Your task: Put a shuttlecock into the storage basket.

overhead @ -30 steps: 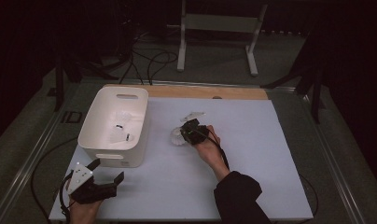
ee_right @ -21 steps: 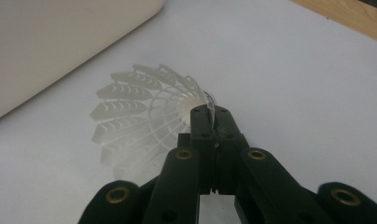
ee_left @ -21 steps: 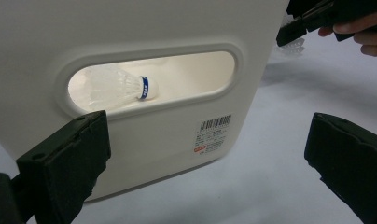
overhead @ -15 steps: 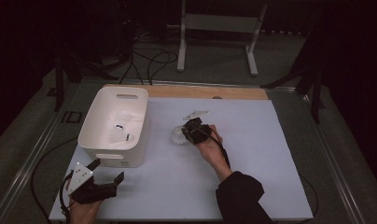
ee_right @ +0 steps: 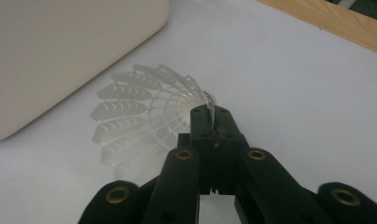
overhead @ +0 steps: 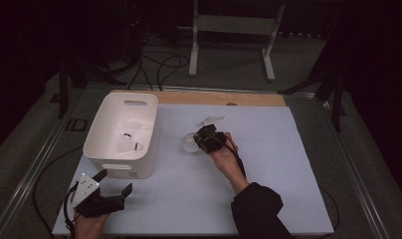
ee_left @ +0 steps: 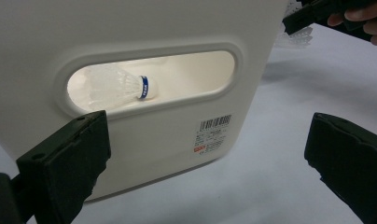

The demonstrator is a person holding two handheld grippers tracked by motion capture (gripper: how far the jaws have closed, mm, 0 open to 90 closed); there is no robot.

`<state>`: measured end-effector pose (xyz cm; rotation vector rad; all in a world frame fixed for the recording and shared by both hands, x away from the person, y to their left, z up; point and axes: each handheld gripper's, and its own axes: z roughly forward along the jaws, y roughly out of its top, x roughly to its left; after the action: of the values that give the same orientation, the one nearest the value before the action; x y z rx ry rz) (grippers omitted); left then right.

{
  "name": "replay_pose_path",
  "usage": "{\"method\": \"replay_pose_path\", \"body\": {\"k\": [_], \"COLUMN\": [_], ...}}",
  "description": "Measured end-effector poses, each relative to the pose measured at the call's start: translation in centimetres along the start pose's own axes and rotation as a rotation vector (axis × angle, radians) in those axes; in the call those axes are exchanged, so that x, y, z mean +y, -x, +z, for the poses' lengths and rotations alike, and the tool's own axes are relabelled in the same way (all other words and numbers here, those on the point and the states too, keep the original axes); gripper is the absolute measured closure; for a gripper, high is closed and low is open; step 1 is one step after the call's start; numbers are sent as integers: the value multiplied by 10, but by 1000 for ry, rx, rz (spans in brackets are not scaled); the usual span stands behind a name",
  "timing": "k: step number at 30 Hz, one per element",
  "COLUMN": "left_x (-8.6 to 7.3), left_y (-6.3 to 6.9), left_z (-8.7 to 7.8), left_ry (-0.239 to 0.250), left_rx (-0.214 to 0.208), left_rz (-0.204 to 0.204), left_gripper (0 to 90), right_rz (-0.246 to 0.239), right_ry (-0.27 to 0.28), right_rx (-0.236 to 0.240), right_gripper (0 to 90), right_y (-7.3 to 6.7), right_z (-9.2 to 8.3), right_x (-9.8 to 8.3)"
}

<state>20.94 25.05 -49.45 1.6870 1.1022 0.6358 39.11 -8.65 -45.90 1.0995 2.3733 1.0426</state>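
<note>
Right hand-held gripper [ee_right: 209, 122] shut tight on a white shuttlecock [ee_right: 140, 122], pinching the thin edge of its skirt near the round nose. Shuttlecock low over the desk [overhead: 288, 164], maybe touching it, just beside the white bin [overhead: 120, 130], a little to the bin's right in the high view. Two more shuttlecocks [overhead: 127, 143] already inside the bin; one with a blue band [ee_left: 115, 87] peeking through the bin's handle hole in the left gripper view. Left hand-held gripper [overhead: 112, 185] wide open, holding nothing, waiting near the front of the bin at the close edge of the desk. Job in hand, as a guess: putting the shuttlecock in the bin with the others. Best way: keep the squeeze firm but gentle, since the skirt is thin and bendy and could slip out or fold. Lift straight up first, high enough to clear the bin's wall. Then go sideways over the open top, not into the side. Slow moves, no shaking, so the light thing does not swing loose. Open up only when right above the middle of the bin, away from the rim, so nothing bounces back out. Keep the left one still and out of the way, or ready to steady the bin if bumped.
</note>
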Motion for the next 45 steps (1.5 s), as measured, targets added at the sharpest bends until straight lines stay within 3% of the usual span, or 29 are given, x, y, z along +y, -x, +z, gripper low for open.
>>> {"method": "replay_pose_path", "body": {"k": [21,45], "left_x": [0,0], "left_y": [0,0], "left_z": [0,0], "left_ry": [0,-1], "left_rx": [0,1], "left_rz": [0,1], "left_gripper": [10,10], "right_rz": [35,26], "right_ry": [24,49], "right_rx": [33,50], "right_gripper": [891,891], "right_y": [3,-1], "right_z": [-11,-23], "right_x": [4,22]}}
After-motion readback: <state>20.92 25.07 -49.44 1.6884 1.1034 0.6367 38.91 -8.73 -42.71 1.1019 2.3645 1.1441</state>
